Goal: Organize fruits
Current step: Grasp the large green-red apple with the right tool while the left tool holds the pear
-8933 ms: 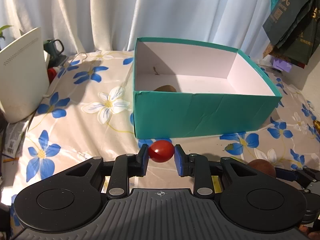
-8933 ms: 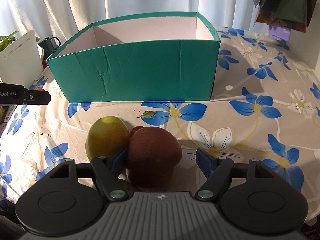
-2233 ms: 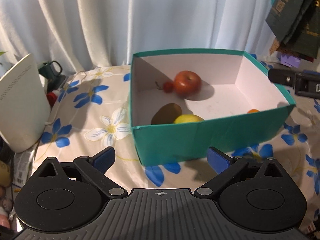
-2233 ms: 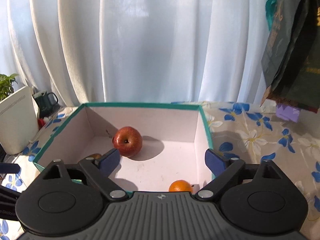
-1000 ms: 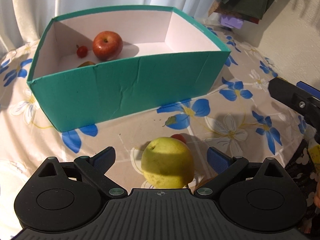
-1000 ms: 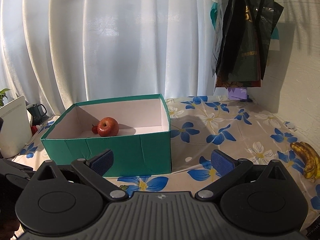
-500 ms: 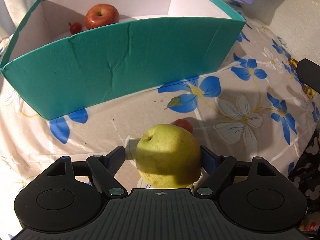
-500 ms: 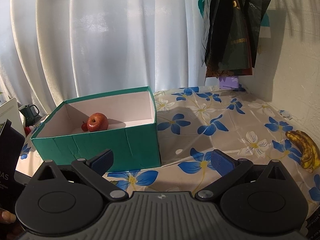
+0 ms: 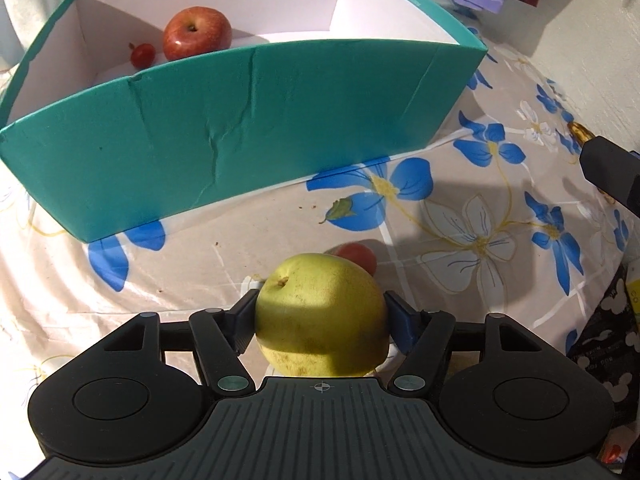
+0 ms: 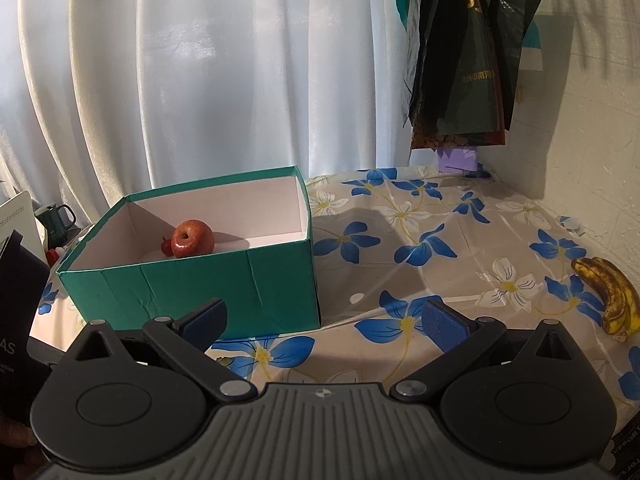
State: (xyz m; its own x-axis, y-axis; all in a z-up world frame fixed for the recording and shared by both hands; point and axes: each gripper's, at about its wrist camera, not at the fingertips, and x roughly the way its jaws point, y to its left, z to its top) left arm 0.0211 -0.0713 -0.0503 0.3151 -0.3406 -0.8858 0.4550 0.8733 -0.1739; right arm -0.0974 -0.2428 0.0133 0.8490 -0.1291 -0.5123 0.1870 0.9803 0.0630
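With my left tongs (image 9: 320, 314) closing around the pear (image 9: 320, 314), the box (image 9: 240, 120) lies straight ahead and higher. My right tongs (image 10: 322, 320) hang released, empty.

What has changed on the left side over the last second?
The left gripper came down around the yellow-green pear, and its jaws are closing against the pear's sides. The right gripper stays open and empty. The red apple remains in the teal box.
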